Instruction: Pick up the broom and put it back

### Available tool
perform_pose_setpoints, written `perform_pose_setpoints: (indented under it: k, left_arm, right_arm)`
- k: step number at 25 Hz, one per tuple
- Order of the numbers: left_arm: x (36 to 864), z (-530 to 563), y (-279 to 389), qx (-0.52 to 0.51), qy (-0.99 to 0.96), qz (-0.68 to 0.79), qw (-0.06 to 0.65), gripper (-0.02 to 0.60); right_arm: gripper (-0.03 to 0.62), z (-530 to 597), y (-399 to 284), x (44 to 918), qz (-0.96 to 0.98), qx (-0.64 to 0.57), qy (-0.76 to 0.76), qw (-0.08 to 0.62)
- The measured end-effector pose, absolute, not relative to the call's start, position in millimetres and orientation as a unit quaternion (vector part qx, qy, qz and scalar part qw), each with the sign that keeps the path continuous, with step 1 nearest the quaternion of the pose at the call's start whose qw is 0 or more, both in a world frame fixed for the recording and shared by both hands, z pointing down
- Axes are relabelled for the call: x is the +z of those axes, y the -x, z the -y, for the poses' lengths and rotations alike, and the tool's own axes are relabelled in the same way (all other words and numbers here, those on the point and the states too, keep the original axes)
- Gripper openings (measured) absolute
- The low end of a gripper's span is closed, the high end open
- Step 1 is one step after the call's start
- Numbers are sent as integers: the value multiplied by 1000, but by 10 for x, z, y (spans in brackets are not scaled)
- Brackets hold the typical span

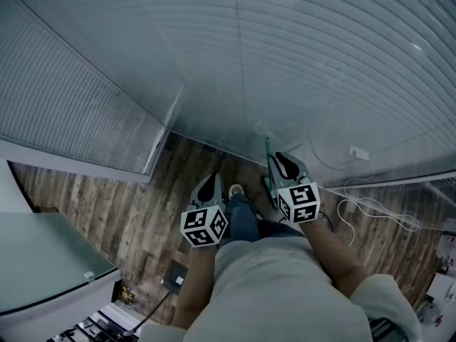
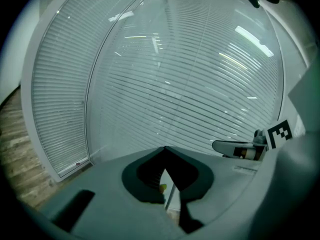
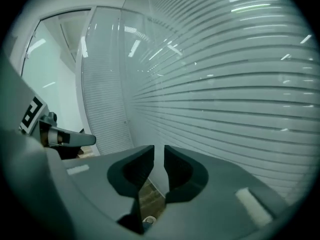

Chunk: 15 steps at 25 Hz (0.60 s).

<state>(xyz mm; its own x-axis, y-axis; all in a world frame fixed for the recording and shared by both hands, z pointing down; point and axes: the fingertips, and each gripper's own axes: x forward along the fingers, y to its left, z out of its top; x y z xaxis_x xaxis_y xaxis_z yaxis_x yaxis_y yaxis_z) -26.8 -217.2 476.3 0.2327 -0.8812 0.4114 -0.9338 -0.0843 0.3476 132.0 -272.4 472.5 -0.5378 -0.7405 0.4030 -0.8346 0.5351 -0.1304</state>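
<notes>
The broom (image 1: 268, 159) seems back against the wall (image 1: 320, 63) at 12 o'clock — right gripper (image 1: 285, 162) fingers slightly apart and empty, left gripper (image 1: 210, 187) fingers together.

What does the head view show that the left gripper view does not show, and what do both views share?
Only the head view: the person's shoe and a white cable lying on the floor. Only the left gripper view: the jaws of the left gripper close up, tips together, nothing between them. Both: the striped glass wall, the wood floor and the right gripper.
</notes>
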Motion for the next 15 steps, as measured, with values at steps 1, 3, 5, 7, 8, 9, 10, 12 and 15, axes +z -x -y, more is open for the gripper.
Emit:
perform_pose_setpoints:
  k: [1,3,5,7,8,9,10,12,15]
  left_arm:
    - [4732,2172,260,46,-737,616,275,6]
    - [4668,2156,227,45,-741,613,270,6]
    - [4611,2114,179,47,-745,610,265,6]
    - [4565,2086,143,47,-747,609,263,6]
    - [4547,2084,127,47,-747,609,262,6]
    - [4529,2084,108,47,-748,609,261,6]
    - [4509,2079,85,47,-748,608,260,6]
    - [4461,2053,47,49,-750,608,256,6]
    - [4404,2000,36,50,-751,608,254,6]
  right_arm:
    - [67,2703,-1283,4661,867,152,-450,147]
    - [58,2642,-1224,4534,875,145,-439,141]
    - [42,2558,-1189,4424,881,140,-430,136]
    - [34,2489,-1158,4339,887,137,-421,131]
    - [28,2470,-1145,4303,890,137,-416,127]
    - [25,2452,-1139,4271,893,136,-411,124]
    - [22,2430,-1139,4241,896,135,-406,121]
    - [13,2370,-1140,4184,901,133,-397,118]
    - [7,2279,-1110,4142,906,134,-383,117]
